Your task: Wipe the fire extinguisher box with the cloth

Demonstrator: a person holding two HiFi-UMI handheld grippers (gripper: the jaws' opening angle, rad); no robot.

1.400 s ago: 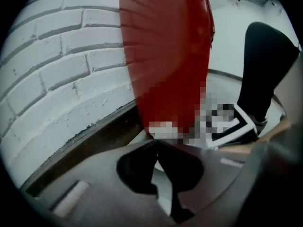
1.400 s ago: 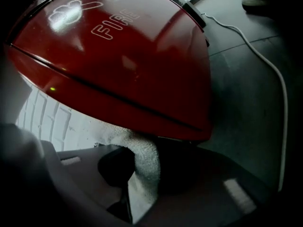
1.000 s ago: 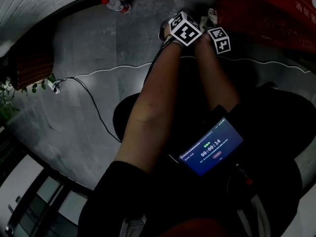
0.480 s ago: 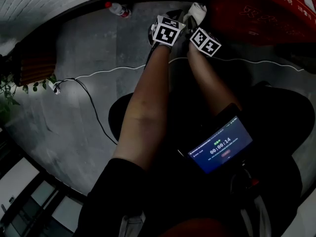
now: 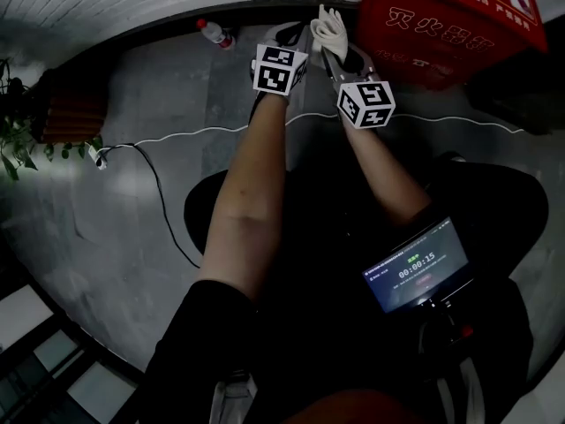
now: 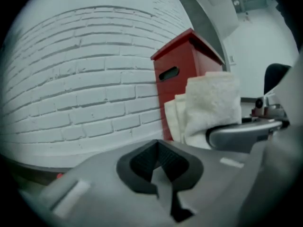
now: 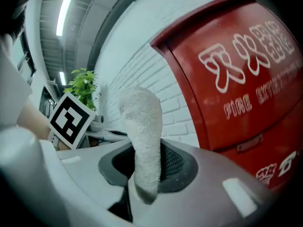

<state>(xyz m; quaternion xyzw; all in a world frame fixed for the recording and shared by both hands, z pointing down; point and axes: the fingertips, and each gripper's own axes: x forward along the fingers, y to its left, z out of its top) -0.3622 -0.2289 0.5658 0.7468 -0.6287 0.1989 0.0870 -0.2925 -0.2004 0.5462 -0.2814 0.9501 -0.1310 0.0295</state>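
The red fire extinguisher box (image 5: 446,16) stands against the white brick wall at the top right; in the right gripper view the box (image 7: 236,79) fills the right side, close by. My right gripper (image 5: 342,56) is shut on a folded white cloth (image 5: 331,26), which sticks up from between its jaws (image 7: 142,174) as a cloth (image 7: 141,131) edge-on. My left gripper (image 5: 293,38) is just left of it, shut with nothing in it (image 6: 158,167). From the left gripper view the cloth (image 6: 208,108) hangs in front of the box (image 6: 182,74).
A plastic bottle (image 5: 214,32) lies by the wall. A white cable (image 5: 177,131) runs across the grey floor. A potted plant (image 5: 18,140) and a brown planter (image 5: 62,109) stand at the left. A phone screen (image 5: 419,268) shows a timer near my body.
Both grippers have moved forward, away from my body and towards the wall. The cloth now shows clearly beside the red box, more of which has come into view.
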